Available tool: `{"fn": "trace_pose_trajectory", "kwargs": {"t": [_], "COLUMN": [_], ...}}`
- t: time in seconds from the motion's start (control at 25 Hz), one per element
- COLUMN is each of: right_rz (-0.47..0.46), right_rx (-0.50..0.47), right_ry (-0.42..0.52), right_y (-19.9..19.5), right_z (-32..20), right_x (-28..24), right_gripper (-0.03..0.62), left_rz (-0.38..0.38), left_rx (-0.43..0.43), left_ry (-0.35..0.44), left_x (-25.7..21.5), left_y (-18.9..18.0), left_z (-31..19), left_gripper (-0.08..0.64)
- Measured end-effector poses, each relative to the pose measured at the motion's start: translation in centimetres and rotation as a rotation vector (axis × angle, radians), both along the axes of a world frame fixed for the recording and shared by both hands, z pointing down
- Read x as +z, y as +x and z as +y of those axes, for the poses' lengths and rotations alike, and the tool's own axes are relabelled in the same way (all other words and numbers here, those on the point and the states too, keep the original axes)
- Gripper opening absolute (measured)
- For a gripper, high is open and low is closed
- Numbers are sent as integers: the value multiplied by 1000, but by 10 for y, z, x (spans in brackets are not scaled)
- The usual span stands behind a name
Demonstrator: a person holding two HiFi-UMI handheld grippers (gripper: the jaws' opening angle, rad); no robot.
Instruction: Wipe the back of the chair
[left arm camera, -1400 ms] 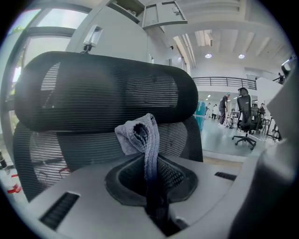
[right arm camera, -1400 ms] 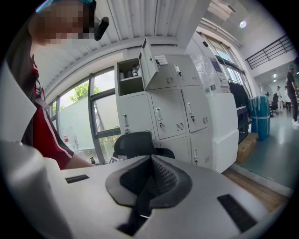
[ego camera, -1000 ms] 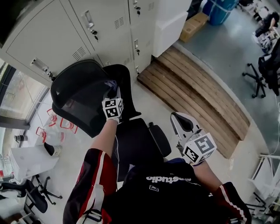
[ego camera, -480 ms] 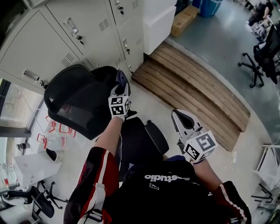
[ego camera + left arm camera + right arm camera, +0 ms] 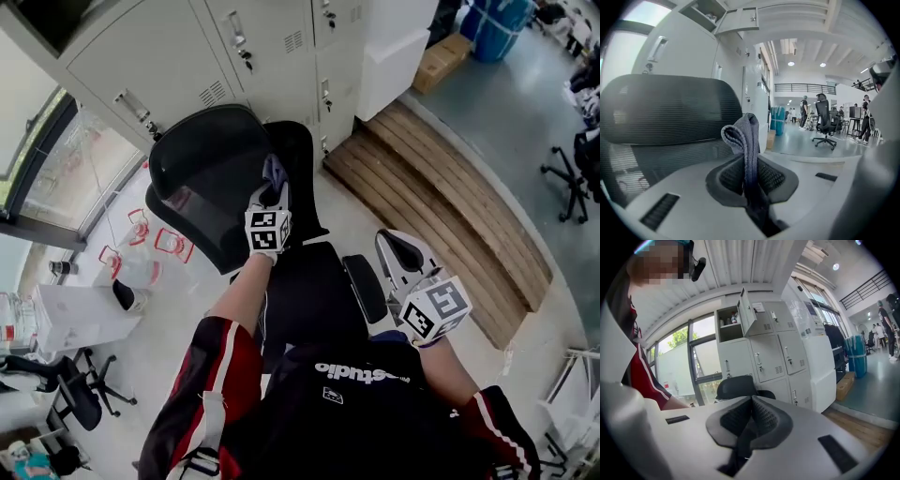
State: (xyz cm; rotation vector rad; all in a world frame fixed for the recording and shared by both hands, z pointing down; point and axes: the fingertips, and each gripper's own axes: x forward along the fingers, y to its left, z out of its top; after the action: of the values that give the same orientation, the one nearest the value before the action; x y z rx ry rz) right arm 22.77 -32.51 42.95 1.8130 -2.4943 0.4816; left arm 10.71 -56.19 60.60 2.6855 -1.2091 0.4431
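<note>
A black mesh office chair stands before grey lockers; its curved back [image 5: 202, 178] faces me and fills the left of the left gripper view as the chair back [image 5: 661, 110]. My left gripper [image 5: 272, 192] is shut on a folded grey cloth [image 5: 275, 172], held at the chair back's right edge. The cloth [image 5: 746, 140] sticks up between the jaws. My right gripper [image 5: 401, 258] hangs shut and empty to the right of the seat [image 5: 309, 295], away from the chair [image 5: 736, 386].
Grey lockers [image 5: 234, 47] stand just behind the chair. A wooden pallet [image 5: 450, 197] lies on the floor to the right. Clear plastic containers [image 5: 141, 253] and a white table [image 5: 70, 323] sit at left. Other office chairs [image 5: 572, 173] stand far right.
The left gripper with the cloth has slid along the chair back's right side, slightly up and right. The head view has shifted. The right gripper stays much where it was.
</note>
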Motion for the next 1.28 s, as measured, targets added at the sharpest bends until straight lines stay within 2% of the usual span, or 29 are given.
{"fn": "trace_pose_trajectory", "kwargs": {"t": [0.28,0.52,0.8,0.96,1.28], "right_rz": [-9,-16,10,31,62], "right_rx": [-126,-244,-306,-300,-253], "right_ry": [14,8,-39,-60,-96], "right_y": [-95,-180,-239,-244,-222], "right_z": [-2,-4,-9,-18,-28], "right_x": [-7,-4,15,26,42], "right_gripper": [15,15,15,15,15], "left_rz": [-12,-26,-82,-117,-193], "left_rx": [-137,-288,-417,-440,-426], "left_ry": [16,-11,-54,-67,-108], "left_x": [-11,0,40,64,111], "left_y": [-136,-263,-383,-413,-413], "left_z": [21,41,44,29,0], "left_gripper": [57,57,57,57,57]}}
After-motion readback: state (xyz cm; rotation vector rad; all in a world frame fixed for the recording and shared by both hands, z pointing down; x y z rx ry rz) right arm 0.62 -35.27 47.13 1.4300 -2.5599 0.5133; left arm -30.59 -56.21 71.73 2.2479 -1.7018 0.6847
